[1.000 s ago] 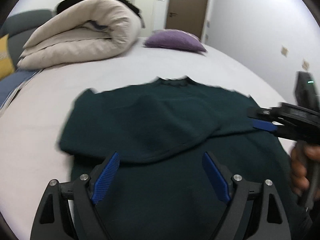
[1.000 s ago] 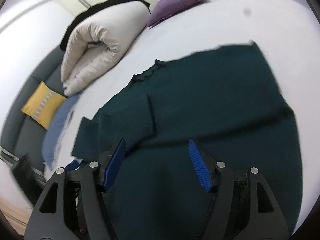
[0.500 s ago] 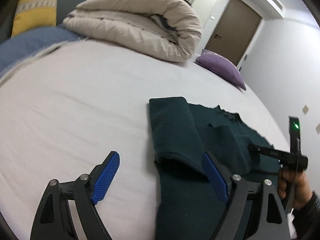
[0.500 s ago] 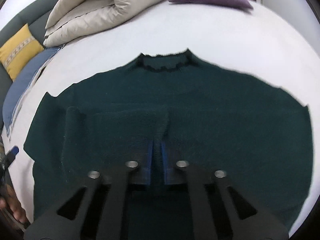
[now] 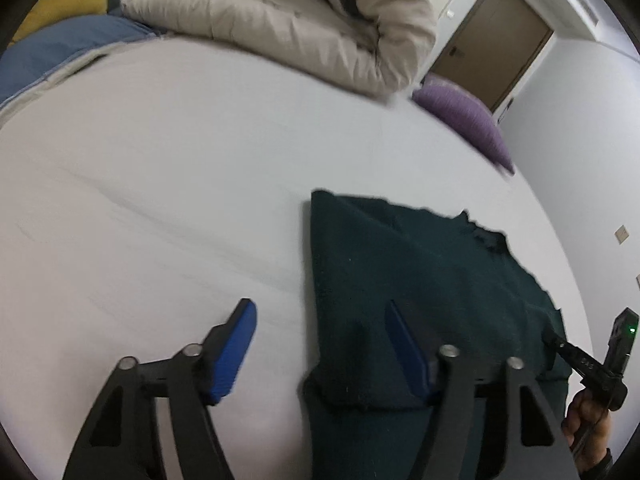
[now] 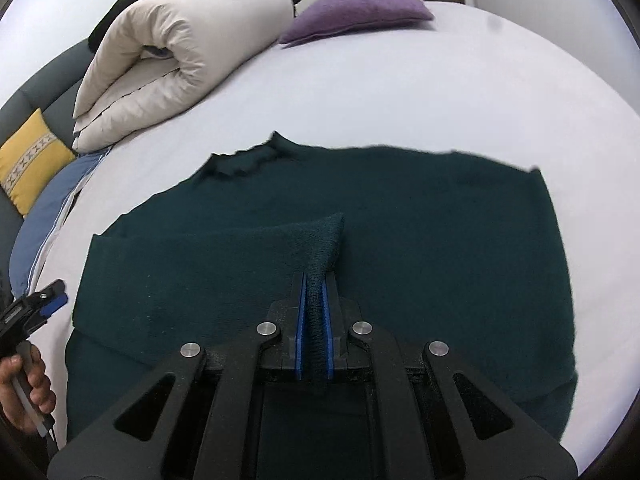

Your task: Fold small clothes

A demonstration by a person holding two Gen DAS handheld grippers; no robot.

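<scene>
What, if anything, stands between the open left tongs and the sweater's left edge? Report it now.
Nothing visible does. The left tongs are open and straddle the left edge of the dark green sweater, with only bare white sheet beside it. The right tongs are shut on a pinched ridge of the sweater.

Dark green sweater (image 6: 400, 208) on a white sheet (image 6: 400, 92); at eleven o'clock a cream duvet (image 6: 180, 56), at twelve a purple cushion (image 6: 356, 10), at nine a yellow, white-patterned pillow (image 6: 30, 160).
</scene>
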